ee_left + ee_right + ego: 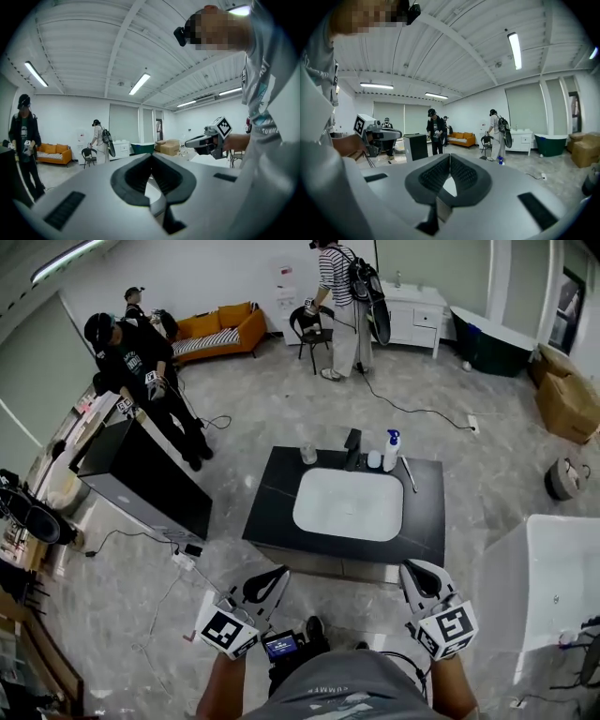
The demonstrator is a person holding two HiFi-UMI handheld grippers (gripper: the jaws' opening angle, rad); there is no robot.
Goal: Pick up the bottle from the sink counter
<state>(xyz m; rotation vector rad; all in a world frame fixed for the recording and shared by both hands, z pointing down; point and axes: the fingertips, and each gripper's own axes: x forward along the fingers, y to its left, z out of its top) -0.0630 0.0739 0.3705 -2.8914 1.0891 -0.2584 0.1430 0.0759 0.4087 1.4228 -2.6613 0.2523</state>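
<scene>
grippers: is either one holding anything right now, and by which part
Nothing is held. The left gripper and the right gripper are both shut on nothing, short of the sink counter, where the spray bottle stands untouched.

Head camera steeply above sink counter (272,502)

An orange sofa (220,329) stands against the far wall. Near it, a person in a striped shirt (339,306) stands beside a black chair (309,329) and a white vanity (412,315). A person in black (141,367) stands behind a black cabinet (150,484). Cardboard boxes (567,395) sit at the right, beyond a dark green tub (492,343).
</scene>
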